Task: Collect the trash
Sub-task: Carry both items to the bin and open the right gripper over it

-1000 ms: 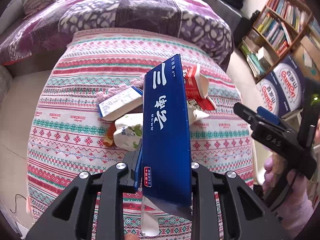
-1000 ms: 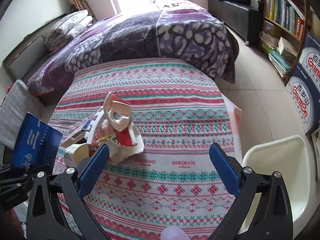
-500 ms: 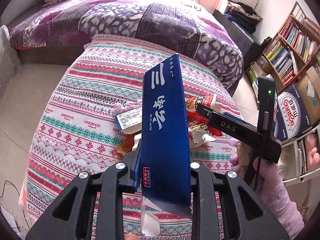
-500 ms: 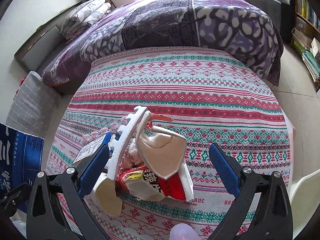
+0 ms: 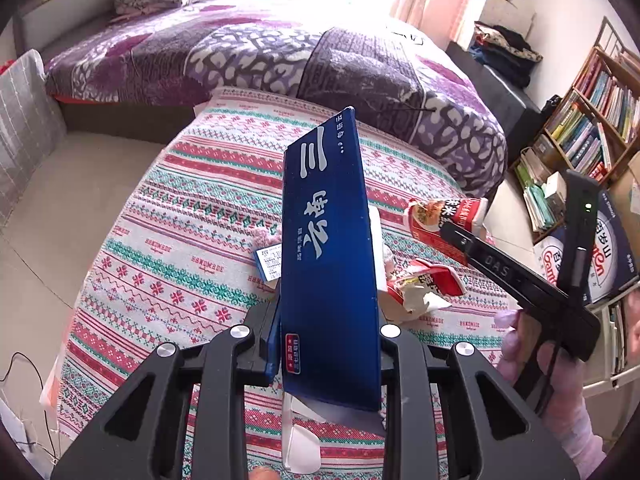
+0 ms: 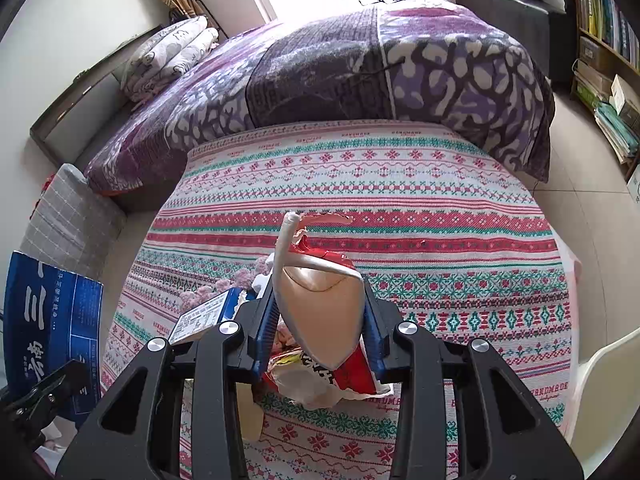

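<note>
My left gripper (image 5: pixel 326 344) is shut on a long dark blue carton (image 5: pixel 330 256) with white characters, held upright above the table; the carton also shows at the far left of the right wrist view (image 6: pixel 52 328). My right gripper (image 6: pixel 318 336) is shut on a red and white snack wrapper (image 6: pixel 320 304) with a silver inside; the wrapper shows in the left wrist view (image 5: pixel 444 218) at that gripper's tip. More trash lies on the patterned tablecloth (image 6: pixel 440 216): a second red wrapper (image 5: pixel 424 286), a small blue and white box (image 6: pixel 204 316) and pink fluff (image 6: pixel 240 278).
A bed with a purple patterned quilt (image 6: pixel 360 64) stands behind the table. A bookshelf (image 5: pixel 588 128) and printed cardboard boxes (image 5: pixel 600 256) are at the right. A white chair (image 6: pixel 608 396) is at the table's right edge. A grey cushion (image 6: pixel 68 224) is at left.
My right gripper has moved onto the red and white wrapper, shut on it and lifted it. My left gripper keeps the blue carton and has pulled back a little.
</note>
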Action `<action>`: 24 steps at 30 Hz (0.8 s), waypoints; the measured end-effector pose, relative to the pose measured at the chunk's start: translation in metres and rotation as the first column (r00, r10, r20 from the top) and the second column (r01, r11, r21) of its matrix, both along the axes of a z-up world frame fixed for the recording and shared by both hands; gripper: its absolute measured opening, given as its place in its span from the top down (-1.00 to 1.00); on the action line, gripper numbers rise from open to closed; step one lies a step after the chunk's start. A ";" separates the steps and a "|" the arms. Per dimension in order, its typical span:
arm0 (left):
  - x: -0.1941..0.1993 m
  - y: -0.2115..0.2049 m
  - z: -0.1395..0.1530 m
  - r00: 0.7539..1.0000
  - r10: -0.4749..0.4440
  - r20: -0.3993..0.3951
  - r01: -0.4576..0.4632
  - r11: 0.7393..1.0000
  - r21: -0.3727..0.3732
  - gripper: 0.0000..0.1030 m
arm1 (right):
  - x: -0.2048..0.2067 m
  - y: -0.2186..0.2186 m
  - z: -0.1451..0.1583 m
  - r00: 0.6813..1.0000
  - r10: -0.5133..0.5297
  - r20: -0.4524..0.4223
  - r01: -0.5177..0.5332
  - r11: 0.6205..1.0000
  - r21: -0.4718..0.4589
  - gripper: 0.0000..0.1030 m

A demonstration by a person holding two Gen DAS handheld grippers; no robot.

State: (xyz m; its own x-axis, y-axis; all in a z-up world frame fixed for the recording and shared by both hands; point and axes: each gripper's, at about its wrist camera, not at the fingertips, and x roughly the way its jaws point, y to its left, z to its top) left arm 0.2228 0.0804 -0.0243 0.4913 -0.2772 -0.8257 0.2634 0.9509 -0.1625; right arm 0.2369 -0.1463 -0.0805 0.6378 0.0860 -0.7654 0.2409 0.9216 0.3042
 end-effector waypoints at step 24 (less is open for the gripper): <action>-0.042 -0.053 0.016 0.969 0.027 0.247 -0.051 0.994 0.095 0.47 | -0.099 -0.016 0.057 0.983 -0.157 0.092 0.174 0.959 -0.223 0.31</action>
